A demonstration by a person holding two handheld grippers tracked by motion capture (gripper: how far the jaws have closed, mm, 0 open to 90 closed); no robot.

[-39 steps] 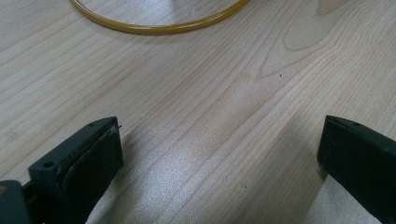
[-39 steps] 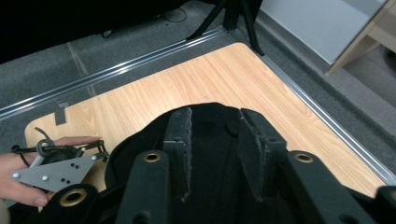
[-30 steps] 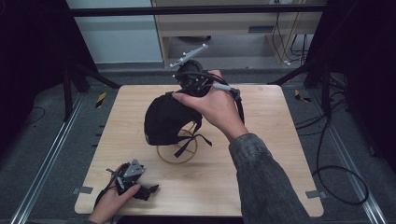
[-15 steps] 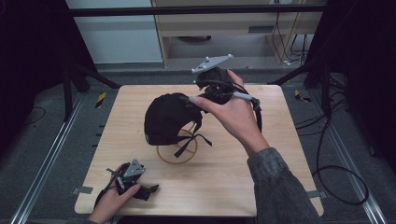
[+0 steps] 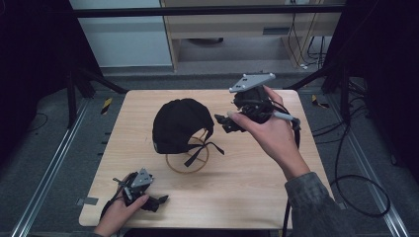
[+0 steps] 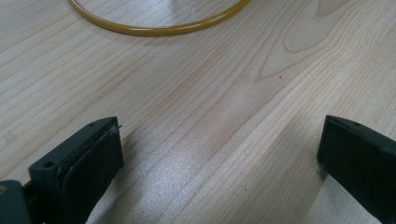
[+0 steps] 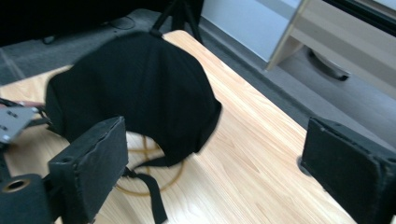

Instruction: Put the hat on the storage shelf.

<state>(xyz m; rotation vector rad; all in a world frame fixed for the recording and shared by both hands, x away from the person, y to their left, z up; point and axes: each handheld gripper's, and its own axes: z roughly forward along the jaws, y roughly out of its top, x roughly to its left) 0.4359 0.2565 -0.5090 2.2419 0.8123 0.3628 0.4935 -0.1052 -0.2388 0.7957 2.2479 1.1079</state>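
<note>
- Right now the black cap [image 5: 179,124] sits perched on a yellowish wire stand [image 5: 189,159] near the middle of the wooden table [image 5: 257,192]; the stand's ring base lies flat on the wood, and the cap's straps [image 5: 203,149] hang loose toward 5 o'clock.
- Off at the cap's 3 o'clock, the right gripper [image 5: 223,123] is held above the table, near the cap but not touching it. Its jaws have just been opening and stand spread wide, with nothing between them; in the right gripper view the cap [image 7: 135,93] lies ahead, beyond the pads.
- Down at 7 o'clock from the cap, the left gripper [image 5: 157,201] rests low on the table, well apart from it, jaws spread and empty over bare wood [image 6: 219,126].
- Handling, as a guess: the cap looks soft, light cloth that would fold and sag under a pinch, and it may drag the light stand along.
- Best hold is probably the lower hem on the 3 o'clock side or a strap, where one layer of cloth fits between the pads.
</note>
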